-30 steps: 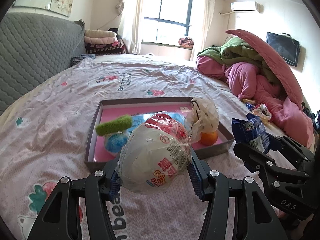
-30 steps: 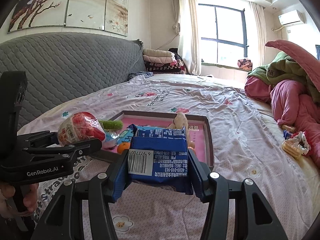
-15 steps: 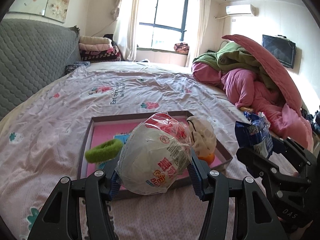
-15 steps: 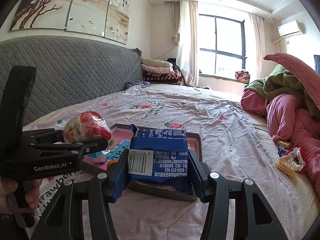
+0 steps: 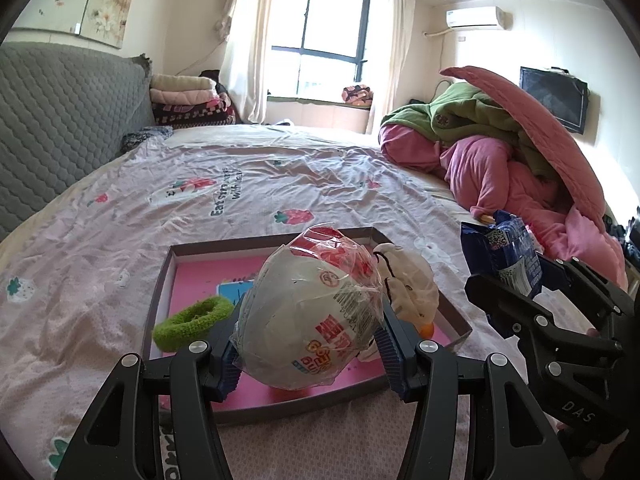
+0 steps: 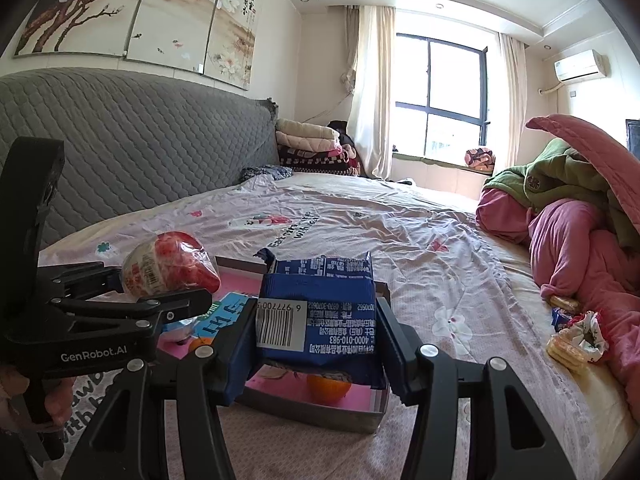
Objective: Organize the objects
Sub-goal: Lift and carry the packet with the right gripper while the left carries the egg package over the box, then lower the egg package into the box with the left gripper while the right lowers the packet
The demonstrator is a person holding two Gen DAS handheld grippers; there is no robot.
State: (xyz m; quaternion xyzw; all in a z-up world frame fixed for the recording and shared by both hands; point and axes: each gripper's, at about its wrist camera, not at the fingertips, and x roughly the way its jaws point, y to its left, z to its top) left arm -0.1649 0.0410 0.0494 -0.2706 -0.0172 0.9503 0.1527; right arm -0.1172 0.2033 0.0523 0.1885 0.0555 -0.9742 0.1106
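My left gripper (image 5: 310,340) is shut on a round plastic-wrapped bun with red print (image 5: 316,312) and holds it above the near part of a shallow pink-lined tray (image 5: 160,292) on the bed. My right gripper (image 6: 318,344) is shut on a blue snack packet (image 6: 320,320) and holds it over the tray's near right corner (image 6: 376,416). The packet also shows in the left wrist view (image 5: 500,256), and the bun in the right wrist view (image 6: 168,264). In the tray lie a green hair tie (image 5: 192,322), a white plush toy (image 5: 408,284), a blue card (image 5: 234,290) and an orange (image 6: 328,388).
The bed carries a pink strawberry-print sheet (image 5: 240,184). A pile of pink and green bedding (image 5: 520,160) fills the right side. Loose biscuits and a wrapper (image 6: 572,340) lie on the sheet at the right. A grey padded headboard (image 6: 120,152) runs along the left.
Both grippers have moved forward and over the tray with their loads held. The tray now sits closer and lower in both views.
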